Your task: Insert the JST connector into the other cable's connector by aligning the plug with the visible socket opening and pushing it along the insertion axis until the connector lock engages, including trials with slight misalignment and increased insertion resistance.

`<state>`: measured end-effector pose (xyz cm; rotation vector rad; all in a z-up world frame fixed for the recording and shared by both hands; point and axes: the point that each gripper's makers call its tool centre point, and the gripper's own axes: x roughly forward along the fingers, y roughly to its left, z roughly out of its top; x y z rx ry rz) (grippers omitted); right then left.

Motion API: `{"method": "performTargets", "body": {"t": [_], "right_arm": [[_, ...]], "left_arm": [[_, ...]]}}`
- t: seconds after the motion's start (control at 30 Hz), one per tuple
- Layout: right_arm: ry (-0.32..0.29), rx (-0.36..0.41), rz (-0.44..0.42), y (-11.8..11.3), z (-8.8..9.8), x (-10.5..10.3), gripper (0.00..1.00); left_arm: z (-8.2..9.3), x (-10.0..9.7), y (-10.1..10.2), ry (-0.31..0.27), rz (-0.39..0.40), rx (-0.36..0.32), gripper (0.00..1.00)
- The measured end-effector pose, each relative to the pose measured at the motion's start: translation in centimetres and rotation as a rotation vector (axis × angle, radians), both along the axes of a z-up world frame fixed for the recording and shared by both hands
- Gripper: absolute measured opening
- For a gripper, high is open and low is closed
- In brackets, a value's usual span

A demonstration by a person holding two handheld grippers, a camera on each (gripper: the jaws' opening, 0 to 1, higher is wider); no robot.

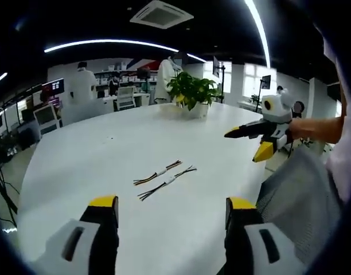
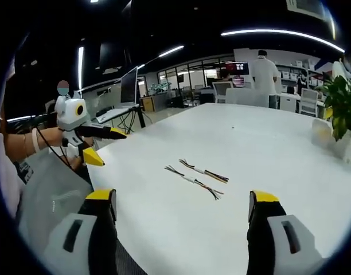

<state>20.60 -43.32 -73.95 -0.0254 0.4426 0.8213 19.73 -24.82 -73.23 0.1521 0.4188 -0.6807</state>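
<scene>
White, matt tabletop [image 1: 106,149], broad and rounded at the edge, bearing two short cable assemblies side by side near its middle.

Item 1: upper cable [image 1: 159,172], thin multicoloured wires fanning out at both ends, a pale connector body at mid-length. In the right gripper view it is the farther one [image 2: 203,171].

Item 2: lower cable [image 1: 167,183], same build, darker wires, pale connector at its centre; the nearer one [image 2: 192,181] in the right gripper view. The two lie near each other, roughly parallel; whether they touch is too small to tell. Plug and socket openings are not resolvable.

Item 3: left gripper [image 1: 171,209], black jaws with yellow tips on pale grey bodies, jaws wide apart, nothing between them, held short of the cables.

Item 4: right gripper [image 2: 181,203], same pattern, jaws spread and empty, also short of the cables.

Step, as judged: approach, before any pick-up; neither cable is lifted and no mating has begun. Next move calls for each gripper to close on one cable close behind its connector, so the housings can be lined up.

Also present: potted green plant [image 1: 191,91] at the far table edge.
</scene>
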Motion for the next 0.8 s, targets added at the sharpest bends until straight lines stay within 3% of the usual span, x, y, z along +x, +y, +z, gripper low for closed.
{"method": "performTargets", "body": {"t": [0.17,0.3,0.43,0.8], "right_arm": [[-0.023,0.014,-0.023,-0.2,0.5,0.1,1.00],[-0.034,0.031,-0.033,-0.3,0.9,0.3,1.00],[-0.032,0.027,-0.042,-0.4,0.8,0.4,1.00],[-0.022,0.042,-0.039,-0.5,1.0,0.3,1.00]], "left_arm": [[0.5,0.1,0.0,-0.024,0.013,-0.016,0.83],[0.7,0.0,-0.1,-0.016,0.018,-0.036,0.84],[0.4,-0.1,-0.2,-0.021,0.009,-0.007,0.87],[1.3,-0.2,-1.0,-0.007,0.022,-0.094,0.99]]}}
